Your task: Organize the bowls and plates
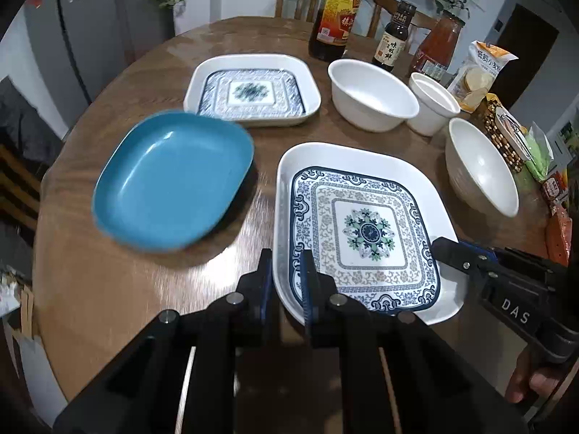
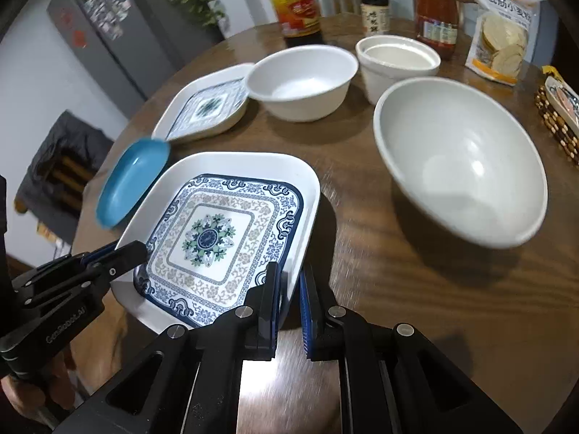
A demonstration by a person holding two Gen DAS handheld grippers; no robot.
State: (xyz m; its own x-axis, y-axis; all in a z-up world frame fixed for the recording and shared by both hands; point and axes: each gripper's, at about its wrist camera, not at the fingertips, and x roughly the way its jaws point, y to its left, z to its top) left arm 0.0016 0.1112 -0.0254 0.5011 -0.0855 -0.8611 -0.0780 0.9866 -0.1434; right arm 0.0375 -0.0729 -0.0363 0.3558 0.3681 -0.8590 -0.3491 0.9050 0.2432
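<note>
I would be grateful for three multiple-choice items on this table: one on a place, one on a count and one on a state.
1. Where is the blue plate?
A) left of the near patterned plate
B) stacked on it
C) on the floor

2. How many patterned plates are there?
A) one
B) two
C) four

3. The big bowl is:
A) upside down
B) full
C) upright and empty

Answers:
1 A, it lies on the table to that plate's left.
2 B, the far patterned plate is the only other.
3 C, its bare white inside faces up.
</note>
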